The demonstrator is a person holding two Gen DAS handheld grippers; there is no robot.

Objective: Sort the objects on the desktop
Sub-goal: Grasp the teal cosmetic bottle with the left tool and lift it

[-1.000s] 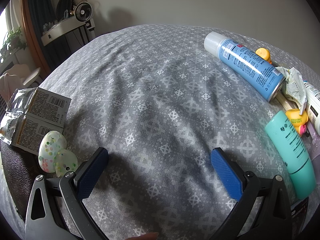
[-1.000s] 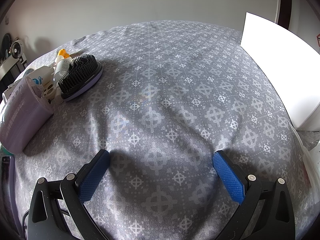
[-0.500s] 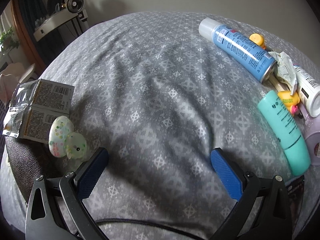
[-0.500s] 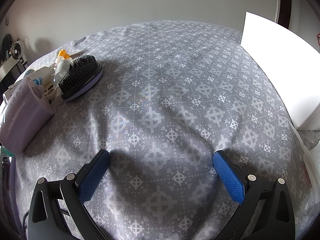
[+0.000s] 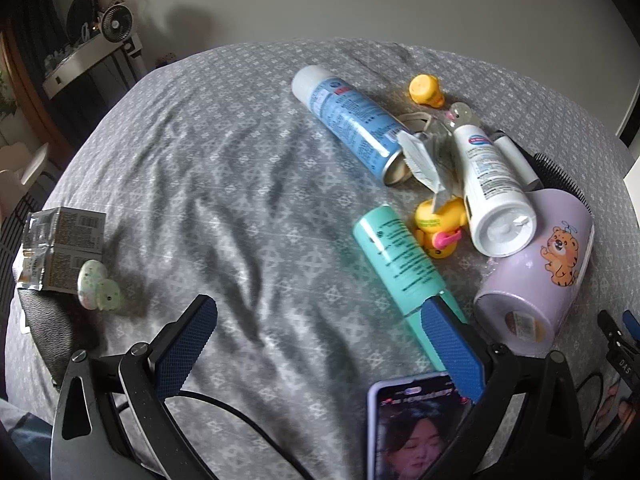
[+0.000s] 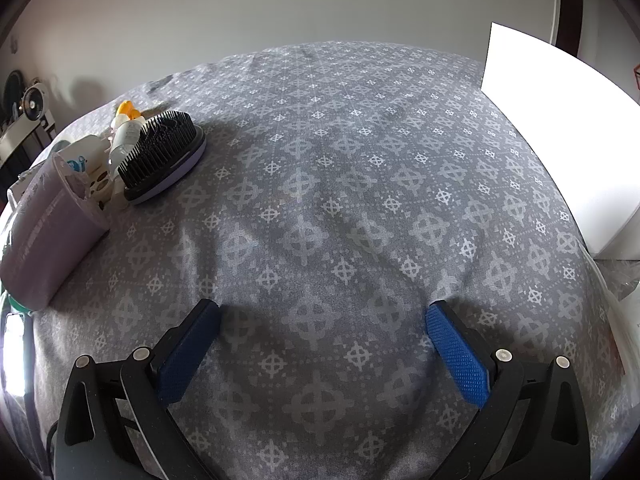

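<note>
My left gripper (image 5: pixel 318 318) is open and empty above the grey patterned cloth (image 5: pixel 240 184). Ahead to its right lies a pile: a blue spray can (image 5: pixel 348 124), a teal tube (image 5: pixel 404 264) reaching under my right fingertip, a white bottle (image 5: pixel 492 188), yellow ducks (image 5: pixel 438 220), a lilac tiger mug (image 5: pixel 536 264) on its side. Foil sachets (image 5: pixel 60 248) and a spotted egg toy (image 5: pixel 96 284) lie at the left. My right gripper (image 6: pixel 324 316) is open and empty over bare cloth; the black hairbrush (image 6: pixel 164 156) and the mug (image 6: pixel 48 228) are far left.
A phone with a lit screen (image 5: pixel 416 428) lies under my left gripper's right finger, with a black cable (image 5: pixel 240 420) beside it. A white box (image 6: pixel 560 152) stands at the right edge in the right wrist view. A fan on a shelf (image 5: pixel 114 20) is beyond the table.
My left gripper has pulled back and turned right: the pile moved toward the middle of its view and the mug and phone came into sight. My right gripper has not moved.
</note>
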